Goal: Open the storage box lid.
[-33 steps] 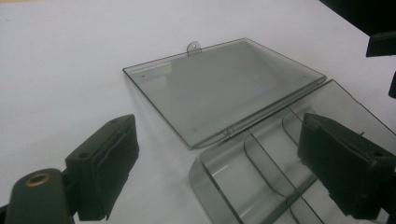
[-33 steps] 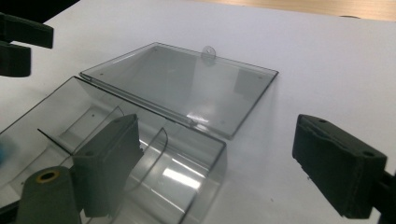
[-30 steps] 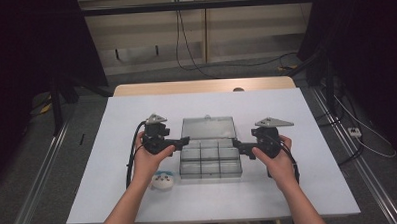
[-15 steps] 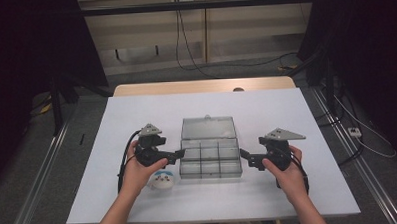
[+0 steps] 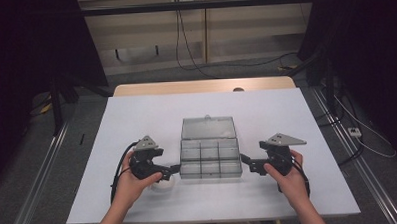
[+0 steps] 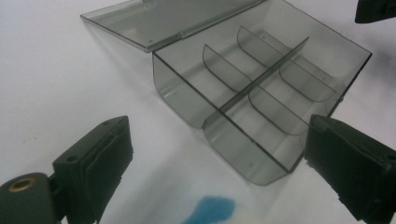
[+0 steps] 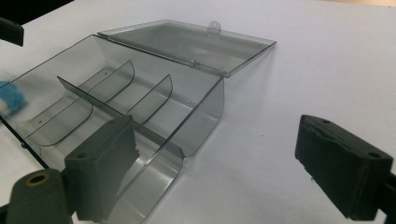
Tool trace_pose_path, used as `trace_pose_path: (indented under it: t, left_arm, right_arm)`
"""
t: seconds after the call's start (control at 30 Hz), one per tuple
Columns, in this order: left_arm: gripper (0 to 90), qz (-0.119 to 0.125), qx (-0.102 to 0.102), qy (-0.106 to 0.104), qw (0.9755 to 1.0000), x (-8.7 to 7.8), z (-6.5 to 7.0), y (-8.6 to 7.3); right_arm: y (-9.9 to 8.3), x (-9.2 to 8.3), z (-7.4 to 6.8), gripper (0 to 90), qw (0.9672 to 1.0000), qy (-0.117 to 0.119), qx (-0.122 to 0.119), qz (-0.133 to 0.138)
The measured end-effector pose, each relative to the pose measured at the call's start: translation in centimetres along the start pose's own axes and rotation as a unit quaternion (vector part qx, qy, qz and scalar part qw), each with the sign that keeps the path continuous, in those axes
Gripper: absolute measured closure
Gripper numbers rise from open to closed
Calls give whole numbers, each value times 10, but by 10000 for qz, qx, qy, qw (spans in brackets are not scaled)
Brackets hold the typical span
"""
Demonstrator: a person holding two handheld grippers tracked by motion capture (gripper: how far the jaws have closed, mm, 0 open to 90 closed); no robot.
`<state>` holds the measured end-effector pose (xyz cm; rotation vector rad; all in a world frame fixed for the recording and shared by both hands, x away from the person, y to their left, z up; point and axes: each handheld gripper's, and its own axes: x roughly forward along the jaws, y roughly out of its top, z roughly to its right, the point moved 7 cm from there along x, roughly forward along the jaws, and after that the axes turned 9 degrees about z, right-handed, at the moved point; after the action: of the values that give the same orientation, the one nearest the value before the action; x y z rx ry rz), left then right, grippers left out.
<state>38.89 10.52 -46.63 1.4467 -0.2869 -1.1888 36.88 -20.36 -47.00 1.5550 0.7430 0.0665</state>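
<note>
Both hands have drawn back toward 6 o'clock from the open compartment box [image 5: 210, 154] at bench centre, left gripper [image 5: 174, 169] and right gripper [image 5: 244, 159] fingers wide apart, empty, flanking it, apparently between steps.

You had a white table [image 5: 137, 124] before you, its wooden edge [image 5: 200, 86] showing at the far side. Beyond it ran a pale wall panel [image 5: 149, 38] with a black cable [image 5: 186, 42] hanging down to the grey floor [image 5: 53, 162]. A metal rail [image 5: 36, 185] lay along the floor at the table's left.
</note>
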Motion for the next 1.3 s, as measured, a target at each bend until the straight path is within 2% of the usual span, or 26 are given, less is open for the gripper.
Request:
trace_pose_path:
  t: [0.1, 0.37, 0.47, 0.53, 0.6, 0.77, 0.93, 1.1, 1.3]
  left_arm:
    - [81, -53, 74, 19, 10000, -3, -1, -6]
    - [90, -147, 80, -83, 9998, -10, 0, -20]
    - [92, -328, 280, -49, 9991, -12, 0, -25]
    - [92, -380, 314, -96, 9987, -11, 2, -29]
    - [98, -463, 364, -55, 9982, -12, 1, -32]
    - [102, -497, 261, -17, 9984, -11, -3, -39]
    - [108, -563, 314, -84, 9979, -11, 0, -43]
    - [116, -663, 388, -30, 9970, -10, 0, -47]
    - [147, -713, 394, -60, 9967, -10, 1, -50]
  right_arm:
    - [-1, 1, -1, 120, 10000, 52, -31, 1]
    - [-3, 2, -3, 119, 9999, 116, -66, -18]
    - [-4, 1, -3, 119, 9999, 127, -64, -11]
    - [-4, 1, -2, 119, 9999, 113, -44, -3]
    - [-4, 1, -2, 120, 9999, 107, -10, 13]
    - [-4, 1, -1, 120, 9999, 116, -18, 31]
    - [-4, 1, 1, 120, 9999, 102, 6, 30]
    - [-7, 0, 1, 120, 10000, 95, 1, 1]
    - [-7, -1, 4, 121, 10000, 60, 38, 22]
